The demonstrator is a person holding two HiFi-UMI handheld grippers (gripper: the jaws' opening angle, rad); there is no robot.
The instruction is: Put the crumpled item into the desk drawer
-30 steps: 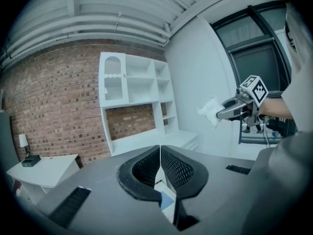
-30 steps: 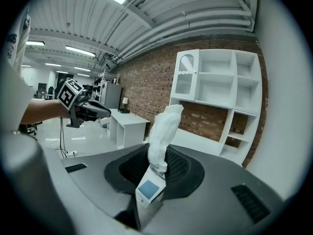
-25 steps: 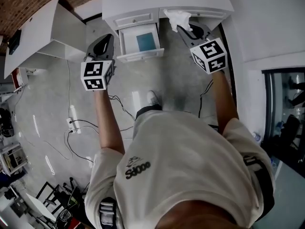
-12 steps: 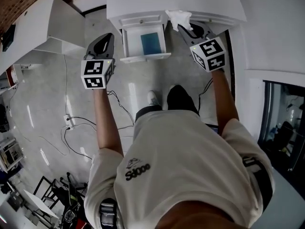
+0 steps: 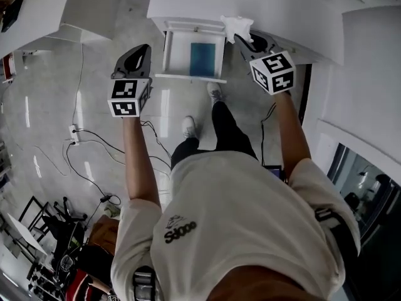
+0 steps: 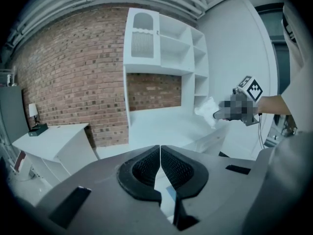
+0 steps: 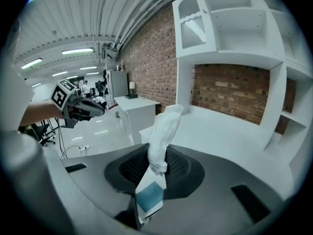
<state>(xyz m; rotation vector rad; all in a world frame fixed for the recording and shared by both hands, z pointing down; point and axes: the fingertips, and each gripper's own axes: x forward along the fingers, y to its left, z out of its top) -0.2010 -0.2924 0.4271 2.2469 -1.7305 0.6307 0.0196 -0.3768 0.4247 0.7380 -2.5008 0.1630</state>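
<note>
The crumpled white item [image 5: 237, 25] sticks out from my right gripper [image 5: 242, 37], which is shut on it just right of the open desk drawer [image 5: 173, 56]. A blue sheet [image 5: 202, 56] lies in the white drawer. In the right gripper view the crumpled item [image 7: 164, 129] stands up between the pads [image 7: 182, 166]. My left gripper [image 5: 139, 49] hangs left of the drawer, shut and empty. Its pads [image 6: 146, 166] touch in the left gripper view, where the crumpled item [image 6: 205, 108] shows at the far right.
The white desk [image 5: 207, 2] spans the top, with a white cabinet [image 5: 69, 8] to its left. Cables [image 5: 94, 158] trail over the grey floor. The person's feet [image 5: 188, 127] stand below the drawer. A white shelf unit [image 6: 161, 48] backs onto a brick wall [image 6: 73, 77].
The person has stepped toward the desk, so the desk and the open drawer sit lower and closer in the head view. Both grippers keep their places and the right still holds the item.
</note>
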